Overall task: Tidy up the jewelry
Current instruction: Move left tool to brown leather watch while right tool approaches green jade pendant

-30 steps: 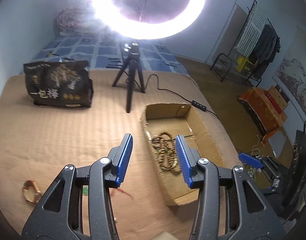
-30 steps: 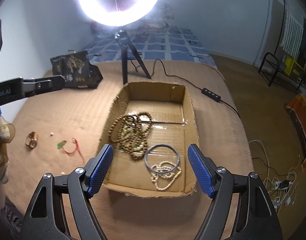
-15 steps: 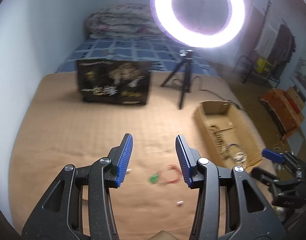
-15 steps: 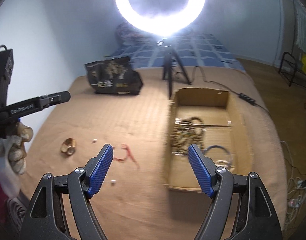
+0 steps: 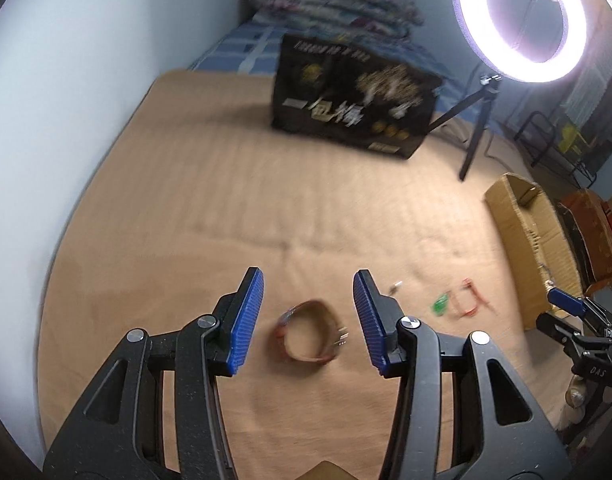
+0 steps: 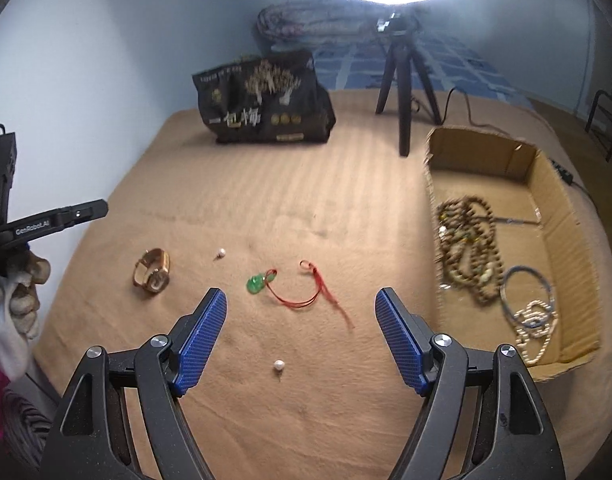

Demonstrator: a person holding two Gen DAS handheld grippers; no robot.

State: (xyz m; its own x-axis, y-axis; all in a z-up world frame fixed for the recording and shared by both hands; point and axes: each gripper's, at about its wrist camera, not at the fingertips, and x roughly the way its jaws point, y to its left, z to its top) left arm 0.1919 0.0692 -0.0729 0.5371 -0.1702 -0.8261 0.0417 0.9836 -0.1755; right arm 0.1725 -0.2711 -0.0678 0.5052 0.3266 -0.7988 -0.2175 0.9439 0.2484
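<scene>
My left gripper (image 5: 307,322) hangs spread wide over the gold-brown wristwatch (image 5: 310,333) lying on the tan blanket (image 5: 226,208). I'd drop straight down and pinch across the strap — not the face. My right gripper (image 6: 300,334) gapes empty above the red-corded green pendant (image 6: 258,283).

A bed covered with a tan ribbed blanket (image 6: 266,184) carries everything. Between the right gripper's (image 6: 301,334) spread fingers lies a small white pearl (image 6: 279,365); just ahead lies a green pendant on a red cord (image 6: 290,286). Farther left lie a gold wristwatch (image 6: 152,271) and a second pearl (image 6: 221,253). To the right rests an open brown cardboard box (image 6: 561,200). Far ahead stand a black printed bag (image 6: 266,100) and a black tripod (image 6: 403,80).
</scene>
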